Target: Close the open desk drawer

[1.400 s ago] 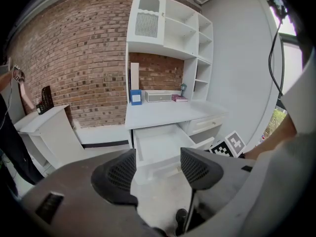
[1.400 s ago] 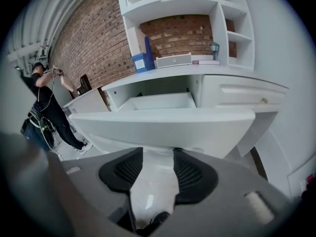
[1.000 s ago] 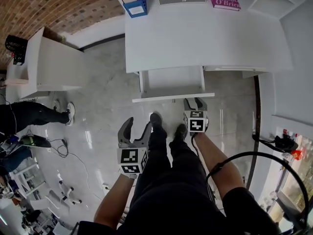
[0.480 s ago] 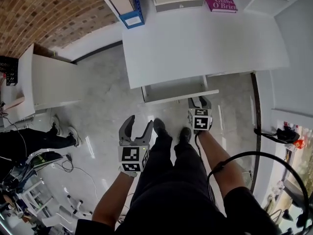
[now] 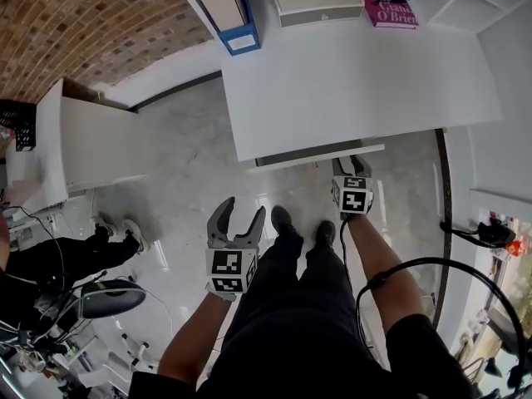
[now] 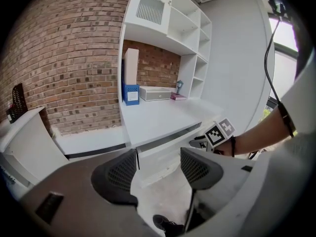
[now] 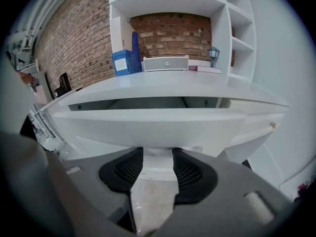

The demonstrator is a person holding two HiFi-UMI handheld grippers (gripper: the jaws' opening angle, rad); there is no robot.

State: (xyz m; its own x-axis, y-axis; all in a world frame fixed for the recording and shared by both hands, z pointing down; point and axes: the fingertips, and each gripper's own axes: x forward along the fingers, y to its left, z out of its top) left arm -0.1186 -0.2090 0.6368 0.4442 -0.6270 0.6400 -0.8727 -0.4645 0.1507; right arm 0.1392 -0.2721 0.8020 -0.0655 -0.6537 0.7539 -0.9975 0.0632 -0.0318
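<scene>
White flat-fronted desk drawer point(image 5: 320, 155) shows just a sliver out from the white desk's point(image 5: 357, 73) near edge. The right gripper point(image 5: 352, 166), fingers slightly apart, sits against the front's right side. The left gripper point(image 5: 236, 217) hangs wide open, holding nothing. The panel looks stiff and free-sliding, so a flat push should do.

The left gripper point(image 5: 241, 213) was held low at the near left, jaws wide apart and empty, its left forearm point(image 5: 193, 339) bent back toward the body. The right gripper point(image 5: 352, 165) reached farther forward on a nearly straight right forearm point(image 5: 374, 252), jaws parted by a narrower gap, gripping nothing.
</scene>
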